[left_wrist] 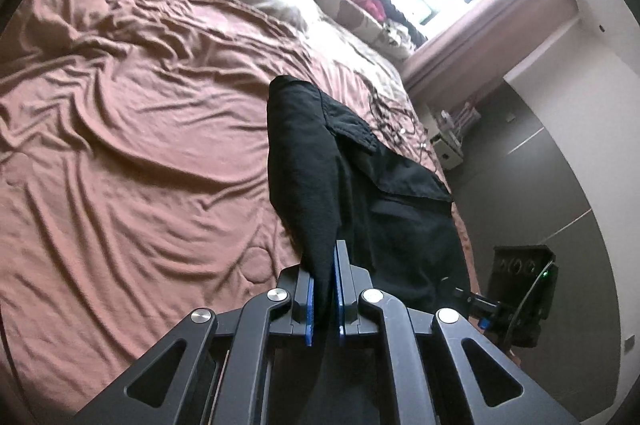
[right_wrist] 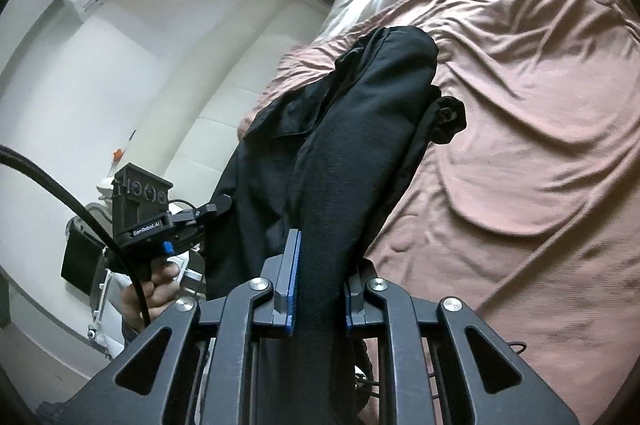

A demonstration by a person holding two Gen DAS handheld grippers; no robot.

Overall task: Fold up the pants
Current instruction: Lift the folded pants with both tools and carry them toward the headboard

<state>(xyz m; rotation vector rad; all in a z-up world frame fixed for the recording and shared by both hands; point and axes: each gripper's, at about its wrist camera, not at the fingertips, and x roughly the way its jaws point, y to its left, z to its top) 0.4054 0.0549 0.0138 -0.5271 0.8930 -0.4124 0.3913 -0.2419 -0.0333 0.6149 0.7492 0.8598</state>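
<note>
Above the rumpled pink bed (left_wrist: 132, 129) we hold the black pants (left_wrist: 360, 181) up in the air, one gripper at each side. Our left gripper (left_wrist: 325, 289) has its fingers (left_wrist: 308, 305) closed on a thick fold of the dark cloth, and our right gripper (right_wrist: 318, 285) is likewise clamped on a bunched roll of fabric. From the right wrist view the left gripper shows beside the hanging garment, close to it. Most of the pants droop between and beyond the two grips, with a pocket flap and seams showing, and part of the cloth seems to trail toward the bed; we cannot tell whether it touches. We judge the step in hand to be spreading or laying the garment out before the first fold. To do it well we should draw the two grips apart until the held edge runs taut and level, let the legs hang free so twists fall out, then lower everything onto a bare stretch of bed, far end first. Both grips hold bulky wads, so we should keep them firm and move evenly, or one side may slip.
</note>
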